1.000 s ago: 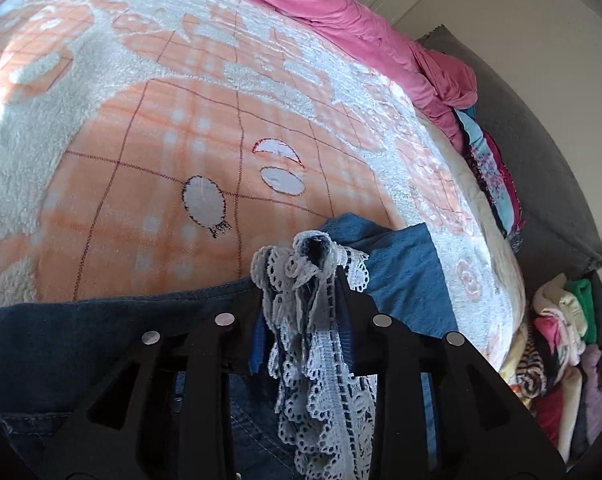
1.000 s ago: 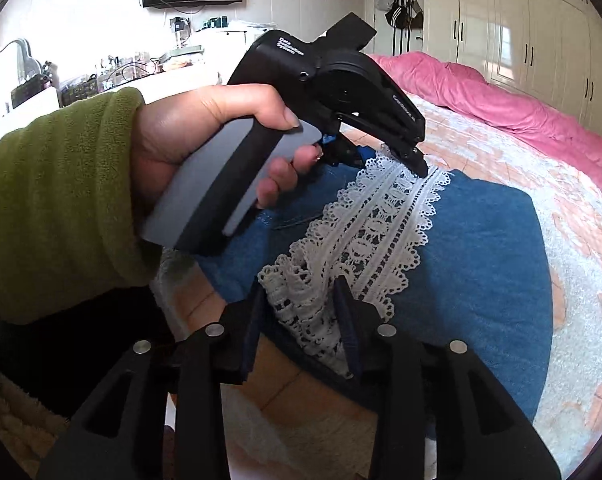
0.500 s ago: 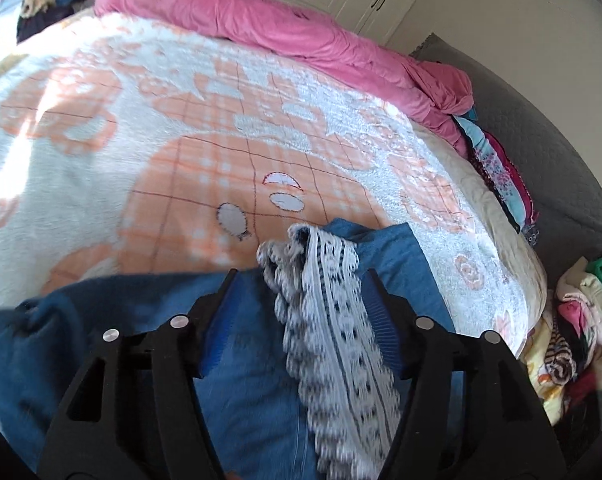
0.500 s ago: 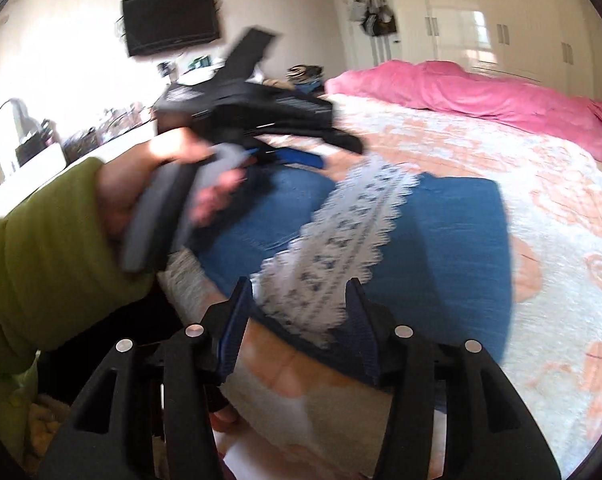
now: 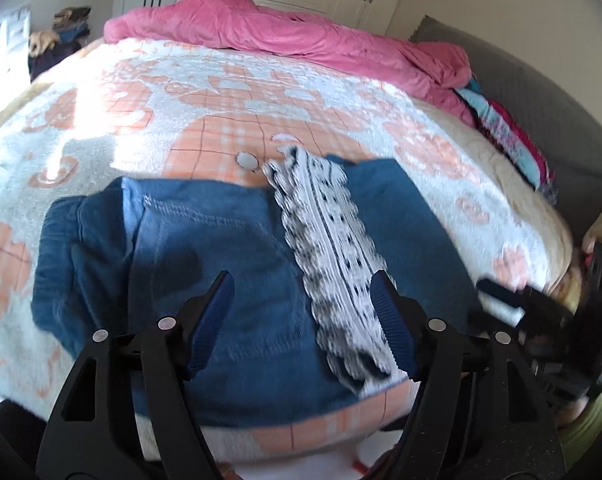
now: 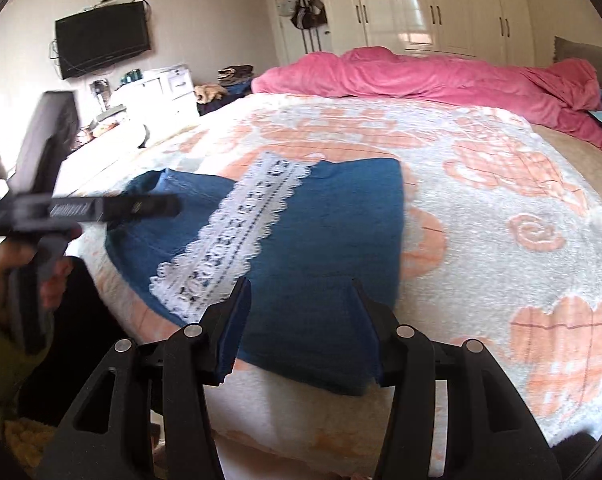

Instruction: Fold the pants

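Observation:
Blue denim pants with a white lace trim strip lie folded flat on the bed near its front edge. They also show in the right wrist view, with the lace running diagonally. My left gripper is open and empty, raised above the pants. My right gripper is open and empty, above the pants' near edge. The left gripper shows blurred at the left of the right wrist view; the right gripper shows blurred at the right of the left wrist view.
The bed carries a white and orange fleece blanket. A pink duvet lies bunched along the far side. A grey headboard and stacked clothes are at the right. A TV and white wardrobes stand behind.
Both grippers have let go of the lace-trimmed pants, opened and pulled back and up. The pants now lie flat on the bed.

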{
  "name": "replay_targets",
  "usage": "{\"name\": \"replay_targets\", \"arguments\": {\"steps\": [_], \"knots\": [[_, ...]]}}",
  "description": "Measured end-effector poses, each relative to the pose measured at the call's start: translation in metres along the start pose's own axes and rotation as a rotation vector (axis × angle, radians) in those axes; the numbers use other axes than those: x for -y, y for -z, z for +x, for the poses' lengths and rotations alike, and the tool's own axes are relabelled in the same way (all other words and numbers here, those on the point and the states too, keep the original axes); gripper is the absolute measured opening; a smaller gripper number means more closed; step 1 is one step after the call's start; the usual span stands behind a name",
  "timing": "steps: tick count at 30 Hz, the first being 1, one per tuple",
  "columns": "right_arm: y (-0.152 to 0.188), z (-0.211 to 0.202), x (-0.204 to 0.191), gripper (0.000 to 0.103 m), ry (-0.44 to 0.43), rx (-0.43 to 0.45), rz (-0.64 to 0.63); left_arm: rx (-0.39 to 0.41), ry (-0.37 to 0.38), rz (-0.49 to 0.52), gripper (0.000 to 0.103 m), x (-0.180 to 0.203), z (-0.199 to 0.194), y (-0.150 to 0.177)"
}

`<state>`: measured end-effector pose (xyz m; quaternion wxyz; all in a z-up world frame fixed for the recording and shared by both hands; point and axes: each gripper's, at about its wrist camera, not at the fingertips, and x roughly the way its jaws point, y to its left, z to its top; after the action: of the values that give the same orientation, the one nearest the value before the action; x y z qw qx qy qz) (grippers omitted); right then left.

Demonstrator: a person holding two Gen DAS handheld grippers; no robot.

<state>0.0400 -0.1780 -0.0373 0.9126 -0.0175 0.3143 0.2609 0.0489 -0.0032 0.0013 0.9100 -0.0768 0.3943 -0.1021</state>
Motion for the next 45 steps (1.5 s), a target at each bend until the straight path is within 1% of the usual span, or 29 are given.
{"name": "replay_targets", "arguments": {"steps": [4,7,9,11,14,18,21,29,30,31,33,35,37,40,41,42,43,45], "knots": [[-0.003,0.001,0.003,0.048,0.011,-0.007,0.012,0.002,-0.013,0.065,0.063,0.019,-0.003,0.011],[-0.003,0.005,0.003,0.048,0.013,-0.02,-0.001,-0.022,-0.048,0.124,0.063,0.034,0.004,0.021],[0.002,0.013,0.004,0.048,0.037,-0.073,-0.02,-0.045,-0.077,0.157,0.063,0.039,0.012,0.027],[0.011,0.023,0.008,0.049,0.058,-0.122,-0.02,-0.062,-0.126,0.188,0.063,0.04,0.018,0.033],[0.019,0.023,0.012,0.049,0.049,-0.117,-0.011,-0.078,-0.111,0.153,0.063,0.031,0.021,0.038],[0.02,0.022,0.012,0.049,0.055,-0.119,-0.009,-0.073,-0.101,0.143,0.063,0.027,0.018,0.04],[0.021,0.022,0.008,0.049,0.071,-0.119,-0.025,-0.07,-0.103,0.145,0.063,0.03,0.015,0.04],[0.019,0.018,0.009,0.051,0.07,-0.105,0.012,-0.057,-0.091,0.135,0.063,0.033,0.006,0.039],[0.018,0.016,0.009,0.053,0.064,-0.097,0.02,-0.052,-0.09,0.136,0.063,0.034,0.004,0.039],[0.018,0.014,0.01,0.06,0.058,-0.091,0.026,-0.049,-0.09,0.137,0.063,0.035,0.003,0.038],[0.014,0.007,0.011,0.067,0.055,-0.069,0.049,-0.041,-0.083,0.138,0.064,0.036,-0.001,0.037],[0.011,0.001,0.012,0.07,0.064,-0.047,0.058,-0.034,-0.08,0.137,0.065,0.036,-0.003,0.036],[0.008,-0.003,0.013,0.08,0.073,-0.037,0.066,-0.028,-0.078,0.137,0.067,0.037,-0.007,0.035],[0.005,-0.01,0.017,0.081,0.073,-0.019,0.094,-0.019,-0.077,0.133,0.071,0.036,-0.011,0.034],[0.004,-0.011,0.018,0.083,0.076,-0.017,0.106,-0.015,-0.078,0.131,0.072,0.036,-0.012,0.033],[0.004,-0.013,0.019,0.092,0.081,-0.012,0.116,-0.013,-0.078,0.128,0.075,0.035,-0.013,0.033],[0.003,-0.015,0.02,0.094,0.086,-0.003,0.127,-0.008,-0.077,0.125,0.076,0.034,-0.016,0.032],[0.001,-0.018,0.023,0.094,0.084,0.0,0.144,0.003,-0.077,0.122,0.08,0.032,-0.02,0.031]]}}
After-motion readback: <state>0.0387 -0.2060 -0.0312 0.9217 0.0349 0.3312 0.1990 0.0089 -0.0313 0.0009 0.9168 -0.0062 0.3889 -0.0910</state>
